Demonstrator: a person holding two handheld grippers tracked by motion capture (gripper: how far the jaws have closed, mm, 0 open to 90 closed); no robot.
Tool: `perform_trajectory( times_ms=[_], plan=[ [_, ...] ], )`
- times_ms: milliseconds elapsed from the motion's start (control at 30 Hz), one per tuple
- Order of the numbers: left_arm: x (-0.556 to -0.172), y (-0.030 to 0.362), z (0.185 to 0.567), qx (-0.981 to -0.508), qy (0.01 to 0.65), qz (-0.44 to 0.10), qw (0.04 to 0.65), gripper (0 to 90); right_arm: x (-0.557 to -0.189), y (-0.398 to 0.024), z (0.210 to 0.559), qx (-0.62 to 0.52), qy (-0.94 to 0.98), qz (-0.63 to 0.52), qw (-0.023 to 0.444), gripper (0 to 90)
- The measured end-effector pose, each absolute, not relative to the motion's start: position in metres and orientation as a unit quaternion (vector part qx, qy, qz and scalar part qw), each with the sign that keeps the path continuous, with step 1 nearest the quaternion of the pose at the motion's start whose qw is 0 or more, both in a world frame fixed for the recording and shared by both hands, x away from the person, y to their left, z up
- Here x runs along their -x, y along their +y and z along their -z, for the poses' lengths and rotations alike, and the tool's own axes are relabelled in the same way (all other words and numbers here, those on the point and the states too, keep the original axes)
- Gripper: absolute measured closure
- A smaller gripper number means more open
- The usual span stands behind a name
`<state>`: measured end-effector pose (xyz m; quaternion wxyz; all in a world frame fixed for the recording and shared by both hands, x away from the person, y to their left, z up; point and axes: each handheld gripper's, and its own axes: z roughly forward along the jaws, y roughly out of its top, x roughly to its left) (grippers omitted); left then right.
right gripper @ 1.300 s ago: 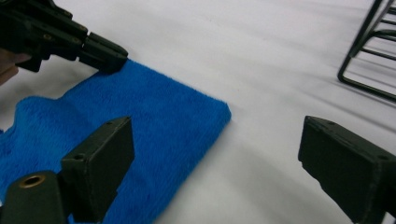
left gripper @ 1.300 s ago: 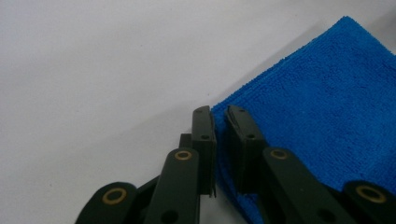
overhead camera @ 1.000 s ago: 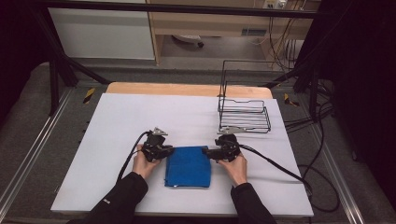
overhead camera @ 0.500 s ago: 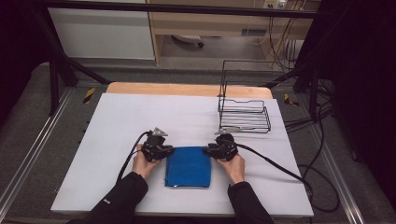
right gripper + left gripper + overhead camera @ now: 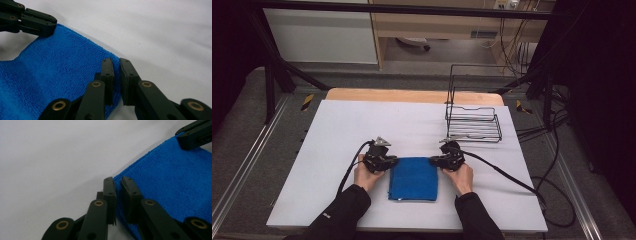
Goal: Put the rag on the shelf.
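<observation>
A folded blue cloth point(image 5: 413, 178) lies flat on the white table top point(image 5: 362, 125), near the front edge. My left gripper point(image 5: 392, 161) is shut on the cloth's far left corner; in the left gripper view its jaws point(image 5: 118, 181) pinch the cloth point(image 5: 175, 182) edge between them. My right gripper point(image 5: 434, 160) sits at the far right corner. Its jaws point(image 5: 116, 62) have just been closing and now clamp the corner of the cloth point(image 5: 57, 72). Each gripper view also catches the other gripper on the opposite corner: the right gripper point(image 5: 195, 135) and the left gripper point(image 5: 37, 23).
A black wire basket point(image 5: 473, 125) stands at the back right of the table, just beyond the right hand. Cables point(image 5: 507, 175) trail from both grippers across the table. A wooden strip point(image 5: 412, 95) runs along the table's far edge.
The right gripper has edged slightly left onto the cloth's corner. The left hand and the cloth have kept still.
</observation>
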<state>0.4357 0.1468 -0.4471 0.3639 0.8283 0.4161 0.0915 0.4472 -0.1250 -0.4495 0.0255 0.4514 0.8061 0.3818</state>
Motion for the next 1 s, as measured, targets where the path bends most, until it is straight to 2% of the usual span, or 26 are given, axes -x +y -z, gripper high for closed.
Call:
perform_trajectory(
  times_ms=[300, 533, 1000],
  plan=[
    [-0.435, 0.15, 0.443, -0.824, 0.419, -0.089, 0.372, 84.2, -0.443, -0.127, 0.444, -0.452, 0.799, -0.395, 0.028, 85.8],
    [-0.43, 0.156, 0.431, -0.81, 0.42, -0.084, 0.4, 84.4, -0.435, -0.13, 0.431, -0.446, 0.788, -0.422, 0.031, 85.8],
    [-0.405, 0.166, 0.398, -0.788, 0.399, -0.104, 0.458, 84.4, -0.412, -0.139, 0.408, -0.417, 0.769, -0.48, 0.07, 85.9]
  ],
)
